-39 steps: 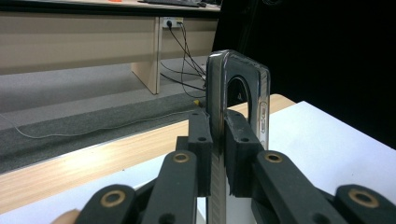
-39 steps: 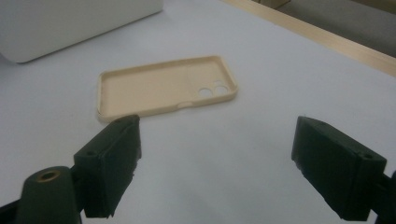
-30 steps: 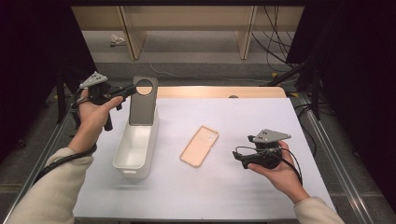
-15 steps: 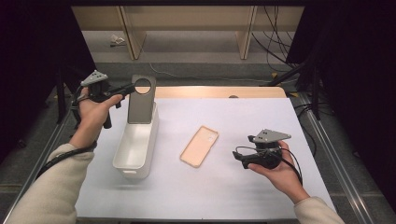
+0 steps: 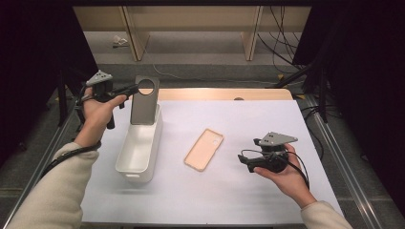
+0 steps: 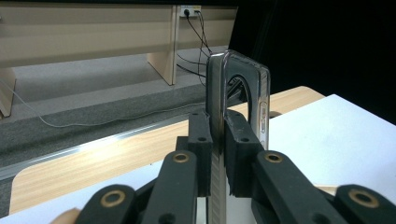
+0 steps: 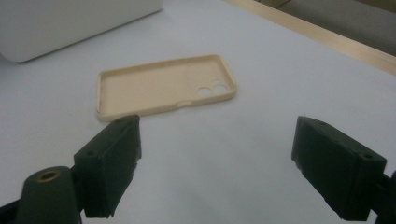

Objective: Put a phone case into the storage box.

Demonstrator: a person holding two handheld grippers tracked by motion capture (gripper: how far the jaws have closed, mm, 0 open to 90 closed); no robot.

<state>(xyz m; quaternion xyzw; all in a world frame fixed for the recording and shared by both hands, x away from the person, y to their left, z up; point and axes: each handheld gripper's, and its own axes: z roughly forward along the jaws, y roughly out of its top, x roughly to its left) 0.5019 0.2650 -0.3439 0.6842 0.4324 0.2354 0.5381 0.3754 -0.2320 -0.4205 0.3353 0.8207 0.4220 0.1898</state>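
Near right, the right gripper rests low over the white table, held level and pointing left, its jaws wide apart with nothing between them. Just to its left, the beige phone case lies flat, hollow side up, bare tabletop on every side. Farther left stands the white bin. At its far end the raised left gripper is clamped on the rim of the grey phone case, held upright over the bin. No writing is legible.
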